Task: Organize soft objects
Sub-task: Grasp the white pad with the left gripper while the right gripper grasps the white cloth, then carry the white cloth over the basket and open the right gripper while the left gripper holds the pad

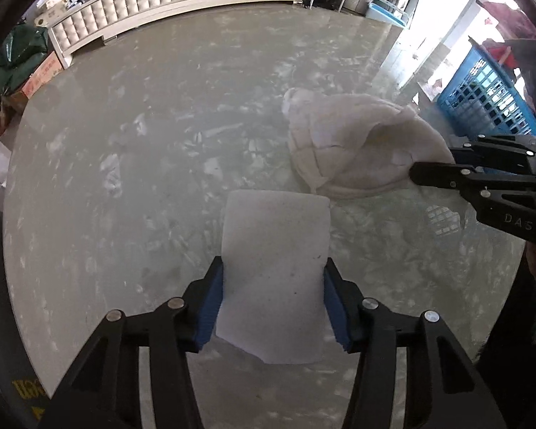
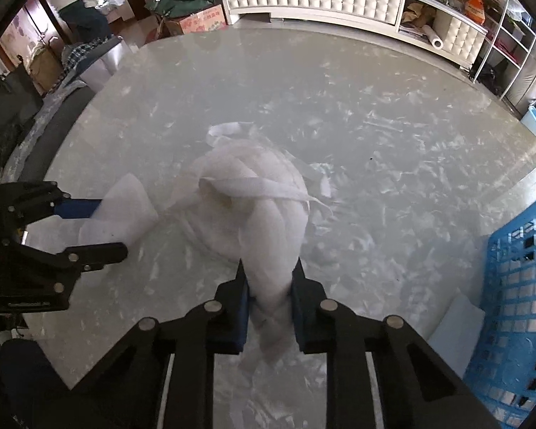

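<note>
Item: white foam sheet [image 1: 275, 279], near desk [image 1: 125, 143] edge, pinched across its sides by left gripper [image 1: 273, 304]. Item: quilted white cloth [image 2: 253, 207], mid-desk, bunched end clamped in right gripper [image 2: 268, 307]. Handling: lift both clear, firm hold, towards blue basket [image 2: 518, 286] at right edge.

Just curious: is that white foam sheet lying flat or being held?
Held: the left gripper pads press both edges of the foam sheet.

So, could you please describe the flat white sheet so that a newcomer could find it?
On the round marble table, look at the left gripper: the foam sheet sits between its blue pads. Unlike the crumpled quilted cloth beside it, it is smooth, flat and rectangular.
</note>
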Demonstrator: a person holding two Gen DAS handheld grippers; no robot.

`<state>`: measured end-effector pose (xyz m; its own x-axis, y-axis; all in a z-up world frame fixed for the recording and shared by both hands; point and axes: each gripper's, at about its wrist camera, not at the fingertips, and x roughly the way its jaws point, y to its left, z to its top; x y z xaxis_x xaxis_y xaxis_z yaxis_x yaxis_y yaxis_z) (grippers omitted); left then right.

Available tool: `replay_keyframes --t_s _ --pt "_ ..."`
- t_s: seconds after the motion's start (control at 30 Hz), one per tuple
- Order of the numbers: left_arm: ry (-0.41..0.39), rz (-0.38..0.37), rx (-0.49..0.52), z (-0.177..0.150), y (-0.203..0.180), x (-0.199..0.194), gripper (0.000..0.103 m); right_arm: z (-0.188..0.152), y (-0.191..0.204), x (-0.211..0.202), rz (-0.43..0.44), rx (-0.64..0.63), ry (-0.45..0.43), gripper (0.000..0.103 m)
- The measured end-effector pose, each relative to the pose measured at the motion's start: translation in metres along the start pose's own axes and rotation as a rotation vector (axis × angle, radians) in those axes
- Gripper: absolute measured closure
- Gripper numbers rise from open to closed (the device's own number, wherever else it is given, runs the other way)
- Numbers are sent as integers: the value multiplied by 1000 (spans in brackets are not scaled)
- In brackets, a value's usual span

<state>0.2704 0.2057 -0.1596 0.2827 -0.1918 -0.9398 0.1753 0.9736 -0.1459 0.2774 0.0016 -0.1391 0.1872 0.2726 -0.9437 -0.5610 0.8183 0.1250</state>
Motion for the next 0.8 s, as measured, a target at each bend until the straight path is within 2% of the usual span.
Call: replay_keyframes --t_s 0.23,0.47,0.57,0.8 --pt "-57 9 -12 -5 -38 -40 53 -7 -5 -39 8 -5 -42 86" --pt "-135 18 5 4 -69 -87 53 -13 -12 -87 18 -17 -86 86" --pt "-152 11 2 6 -79 -96 53 -14 -20 -112 28 -13 -98 86" --pt "-175 -3 1 14 -103 -109 53 -22 -43 -176 -25 -29 -189 86"
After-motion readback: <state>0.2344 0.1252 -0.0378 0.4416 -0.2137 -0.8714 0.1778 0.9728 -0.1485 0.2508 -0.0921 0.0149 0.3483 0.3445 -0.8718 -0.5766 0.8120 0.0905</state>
